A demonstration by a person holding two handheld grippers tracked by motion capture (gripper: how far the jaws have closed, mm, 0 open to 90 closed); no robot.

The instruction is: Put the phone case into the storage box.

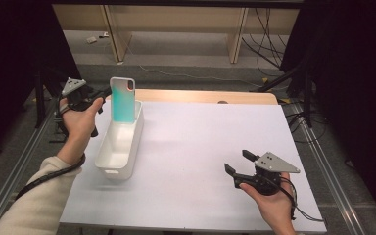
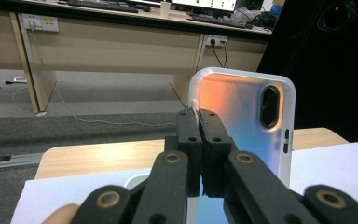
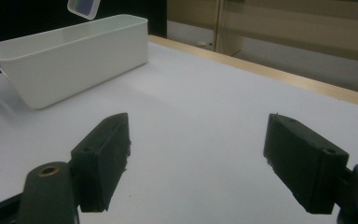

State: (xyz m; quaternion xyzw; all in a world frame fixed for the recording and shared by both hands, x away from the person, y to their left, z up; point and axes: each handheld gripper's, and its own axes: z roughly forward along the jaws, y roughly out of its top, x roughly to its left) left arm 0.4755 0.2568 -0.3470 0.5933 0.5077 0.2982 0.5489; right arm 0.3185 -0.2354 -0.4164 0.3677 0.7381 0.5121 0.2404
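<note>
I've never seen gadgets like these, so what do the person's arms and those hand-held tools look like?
Each hand holds a black two-jaw tool: left gripper, right gripper. The jaws are blocky, on arms with brass-coloured pivots. A grey three-cornered plate tops each, and a black cable trails off. The left arm wears a cream sleeve.

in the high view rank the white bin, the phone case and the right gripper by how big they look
1. White bin, clearly largest.
2. Phone case.
3. Right gripper; it looks close to the case in extent, so that order is unsure.

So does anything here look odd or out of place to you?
Only one thing: the phone case stands upright over the far end of the white bin instead of lying in it, because the left gripper is pinching its edge. Nothing looks spilled or broken. The right gripper rests open over the table.
</note>
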